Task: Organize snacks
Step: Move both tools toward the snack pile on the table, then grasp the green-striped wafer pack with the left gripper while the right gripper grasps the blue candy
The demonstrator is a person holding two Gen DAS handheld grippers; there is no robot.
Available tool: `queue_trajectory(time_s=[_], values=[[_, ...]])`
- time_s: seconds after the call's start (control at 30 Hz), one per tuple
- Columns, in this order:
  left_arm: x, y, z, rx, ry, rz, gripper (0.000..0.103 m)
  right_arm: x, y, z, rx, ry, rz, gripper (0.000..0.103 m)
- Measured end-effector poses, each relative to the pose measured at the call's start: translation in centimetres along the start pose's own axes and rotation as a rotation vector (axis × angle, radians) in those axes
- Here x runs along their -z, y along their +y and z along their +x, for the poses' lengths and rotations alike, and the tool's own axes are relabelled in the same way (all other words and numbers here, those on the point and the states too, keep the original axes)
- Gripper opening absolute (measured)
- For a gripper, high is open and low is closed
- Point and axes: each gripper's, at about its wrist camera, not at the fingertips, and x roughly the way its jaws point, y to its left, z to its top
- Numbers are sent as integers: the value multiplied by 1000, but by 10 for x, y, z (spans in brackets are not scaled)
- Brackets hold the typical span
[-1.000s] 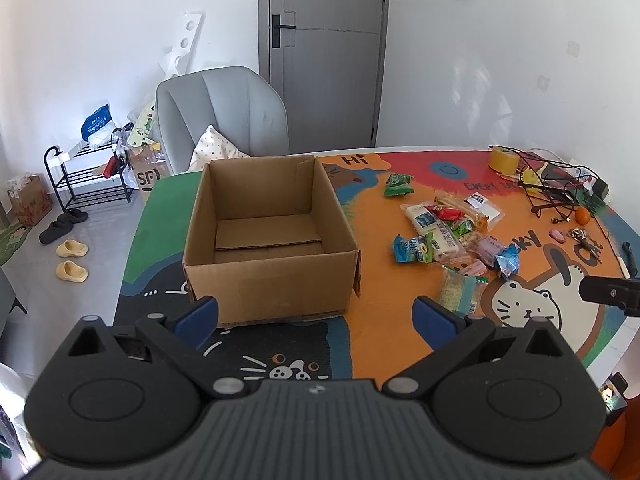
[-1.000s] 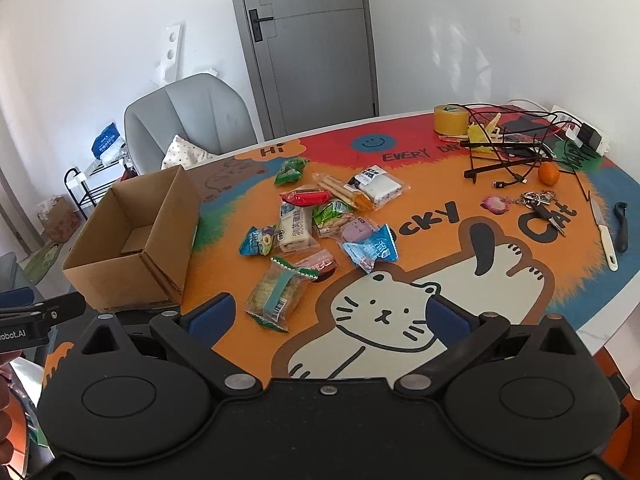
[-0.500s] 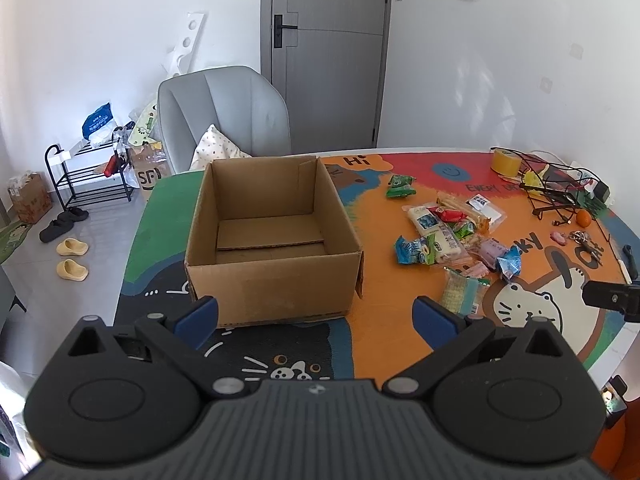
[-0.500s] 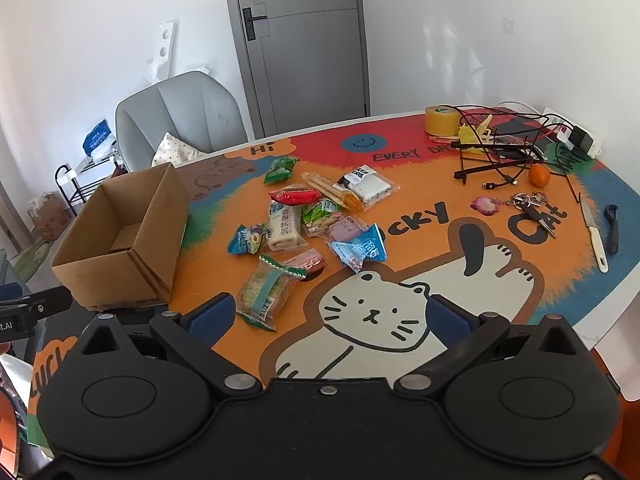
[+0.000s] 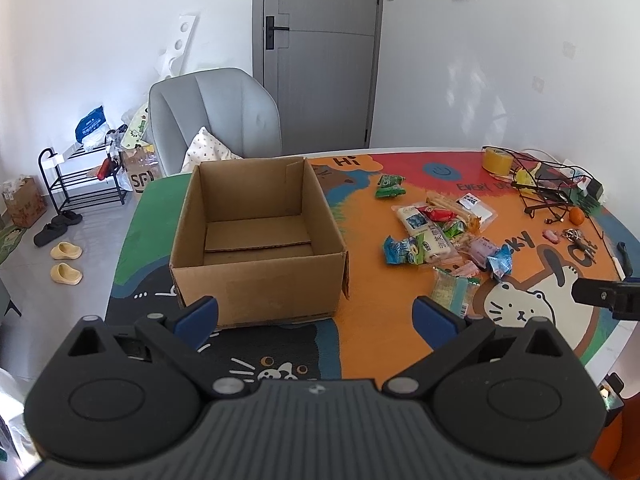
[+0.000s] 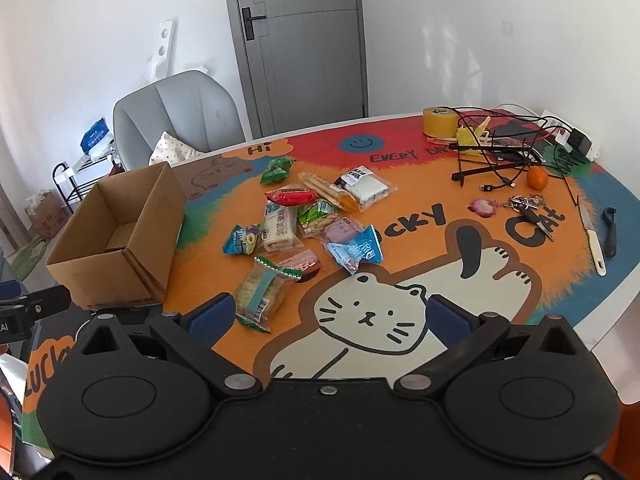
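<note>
Both tongs, left and right, gape apart, holding nothing. Snacks lie mid-worktop beside the empty box. Take the nearest packet first, pinching its flat middle.
</note>
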Motion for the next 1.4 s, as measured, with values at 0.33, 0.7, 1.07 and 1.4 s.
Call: queue_trajectory(time_s=[0.33,0.7,1.07,1.4], values=[[5,-24,16,0,-11,13,102,4,-20,22,5,22,24,103],[7,-54,43,23,-45,31,102,13,-44,58,21,17,43,103],[13,-85,77,42,-13,35,101,19,-62,81,-13,-20,55,103],[15,-103,103,66,-9,16,100,22,-75,100,-48,-58,51,93]])
